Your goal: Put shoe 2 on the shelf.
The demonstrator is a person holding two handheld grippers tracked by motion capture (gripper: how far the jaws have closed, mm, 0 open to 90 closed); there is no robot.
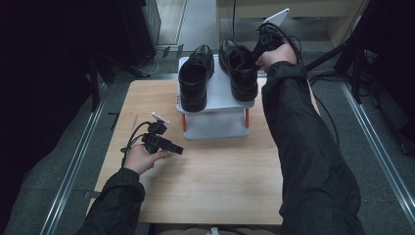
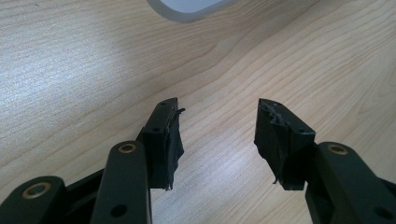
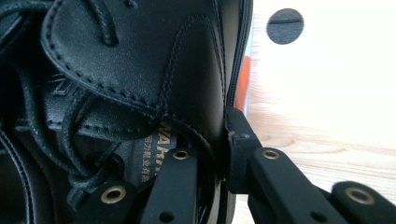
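Right tongs (image 3: 219, 154) clamp the side wall of the right black leather lace-up shoe (image 1: 241, 68) atop the white stand (image 1: 215, 98); left tongs (image 2: 217, 135) gape empty over the wooden desk (image 1: 220, 176) before the stand.

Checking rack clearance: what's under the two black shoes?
Both shoes, left shoe and right shoe, sit on a white rack; right gripper clamps the right one's side. The shoes cover the shelf surface beneath them.
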